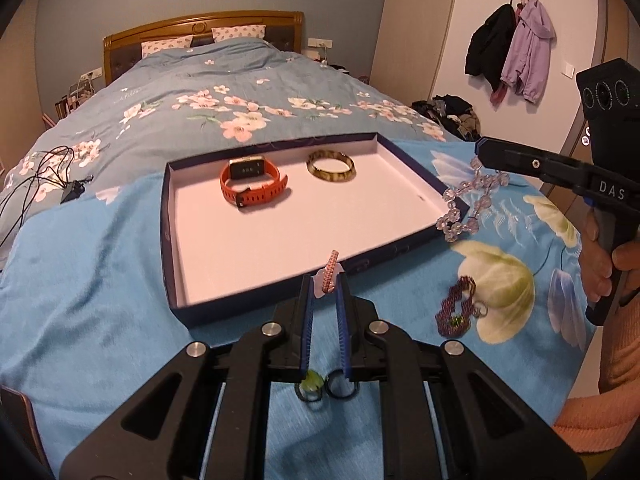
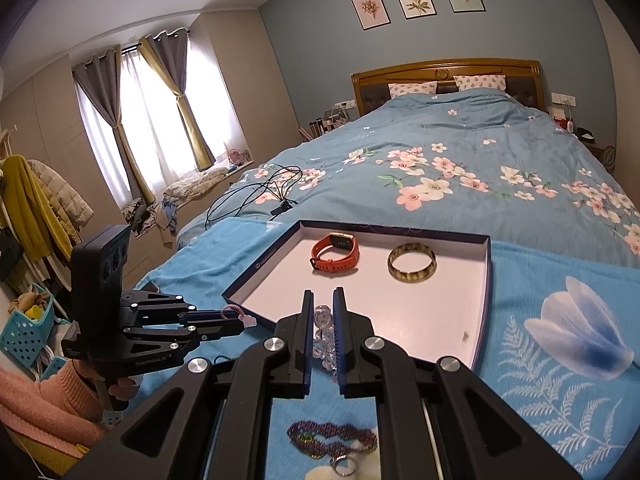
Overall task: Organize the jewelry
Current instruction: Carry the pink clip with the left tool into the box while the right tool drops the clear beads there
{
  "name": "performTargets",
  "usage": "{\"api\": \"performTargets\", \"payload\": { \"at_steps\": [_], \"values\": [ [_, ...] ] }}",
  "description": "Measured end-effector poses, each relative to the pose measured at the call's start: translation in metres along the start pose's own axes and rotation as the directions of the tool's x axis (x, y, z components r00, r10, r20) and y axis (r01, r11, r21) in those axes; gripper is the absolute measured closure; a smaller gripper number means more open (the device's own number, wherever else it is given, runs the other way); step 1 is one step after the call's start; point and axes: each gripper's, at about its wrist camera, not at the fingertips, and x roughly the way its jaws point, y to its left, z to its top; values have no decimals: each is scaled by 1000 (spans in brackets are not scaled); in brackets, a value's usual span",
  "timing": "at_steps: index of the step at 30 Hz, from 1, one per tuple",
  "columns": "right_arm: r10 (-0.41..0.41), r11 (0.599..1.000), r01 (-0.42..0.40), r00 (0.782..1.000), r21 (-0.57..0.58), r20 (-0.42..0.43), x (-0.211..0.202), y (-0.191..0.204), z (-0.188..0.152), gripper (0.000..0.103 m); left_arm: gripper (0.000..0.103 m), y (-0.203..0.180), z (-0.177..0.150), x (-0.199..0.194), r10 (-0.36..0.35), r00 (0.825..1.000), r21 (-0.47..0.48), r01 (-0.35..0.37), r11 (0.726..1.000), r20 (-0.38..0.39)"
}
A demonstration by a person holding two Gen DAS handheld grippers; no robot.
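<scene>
A shallow navy tray [image 1: 170, 240] with a white floor lies on the blue cloth and holds an orange watch [image 1: 252, 182] and a brown bangle [image 1: 331, 166]. My left gripper [image 1: 326, 280] is shut on a pink braided bracelet [image 1: 330, 272] just above the tray's near edge. My right gripper [image 2: 322, 300] is shut on a clear bead bracelet [image 2: 323, 334], which hangs over the tray's right corner [image 1: 466, 208]. A purple beaded bracelet [image 1: 456, 306] lies on the cloth right of the tray. Two dark rings [image 1: 326, 390] lie under my left gripper.
The tray [image 2: 486, 292] sits on a blue floral cloth [image 1: 100, 280] at the foot of a bed. Black cables [image 1: 44, 176] lie on the quilt to the left. The bangle [image 2: 412, 268] and watch [image 2: 335, 258] sit at the tray's far side.
</scene>
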Motion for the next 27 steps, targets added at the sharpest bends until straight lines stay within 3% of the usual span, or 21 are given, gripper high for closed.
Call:
{"api": "performTargets", "payload": {
  "at_steps": [27],
  "values": [
    [-49, 998, 49, 999, 26, -11, 46, -22, 32, 95, 92, 14, 36, 25, 55, 998, 3, -55, 998, 11]
  ]
}}
